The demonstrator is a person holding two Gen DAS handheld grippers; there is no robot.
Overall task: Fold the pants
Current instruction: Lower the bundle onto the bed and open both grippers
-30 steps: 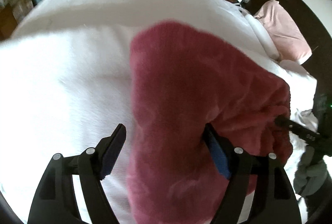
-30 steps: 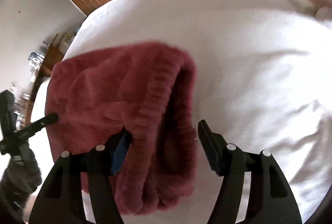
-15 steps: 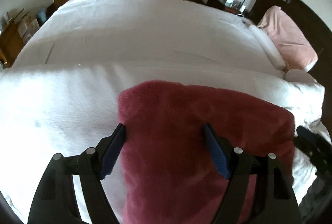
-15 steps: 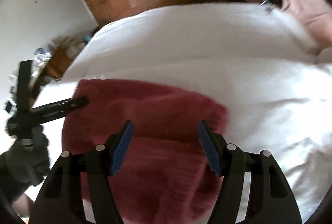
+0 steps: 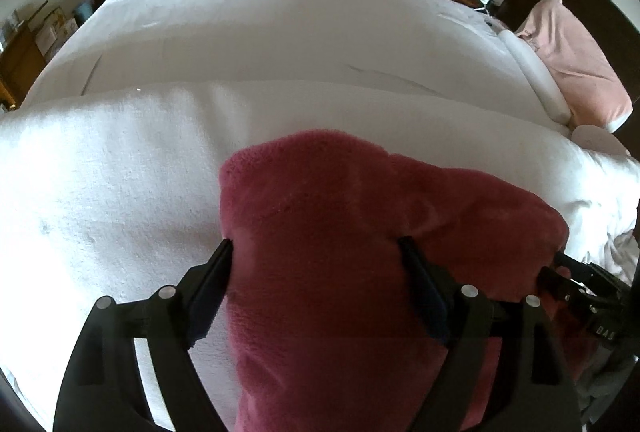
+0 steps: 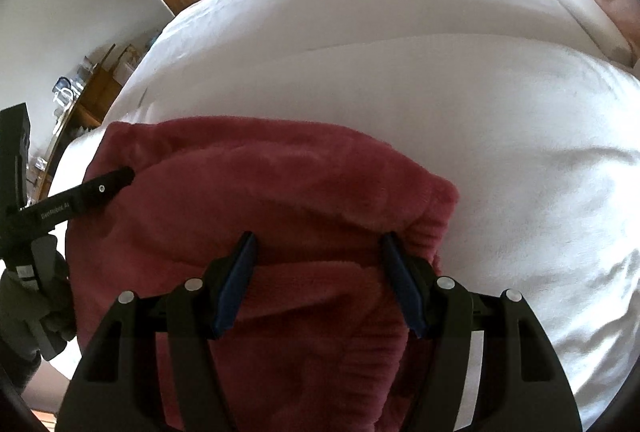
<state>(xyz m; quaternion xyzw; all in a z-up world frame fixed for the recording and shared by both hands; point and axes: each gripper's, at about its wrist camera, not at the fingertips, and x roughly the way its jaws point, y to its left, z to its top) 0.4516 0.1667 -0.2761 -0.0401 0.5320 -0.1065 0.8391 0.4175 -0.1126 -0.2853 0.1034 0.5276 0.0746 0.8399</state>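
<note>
Pants [image 5: 360, 252], dark red fleece, lie folded over on the white bedding [image 5: 120, 191], spread ahead of and beneath both claws. Left gripper [image 5: 316, 256]: jaws are opening, with the folded cloth between them; its left finger stands at the bundle's left edge, its right finger rests on top of the fleece, and the pads do not appear to press. Right gripper [image 6: 320, 252]: jaws stand spread, fleece between them, the ribbed waistband [image 6: 424, 236] just off the right finger; no pinch is visible. The step in hand appears to be letting go after laying a fold. To do it well, open both claws fully before lifting, so no pile catches on a pad and drags the top layer. Lift straight away from the cloth, not sideways. Keep the edges aligned; the thick fleece will tend to spring back, so a light press on the fold may help. From the right wrist view, the left claw's finger [image 6: 100, 187] touches the bundle's far left corner.
</note>
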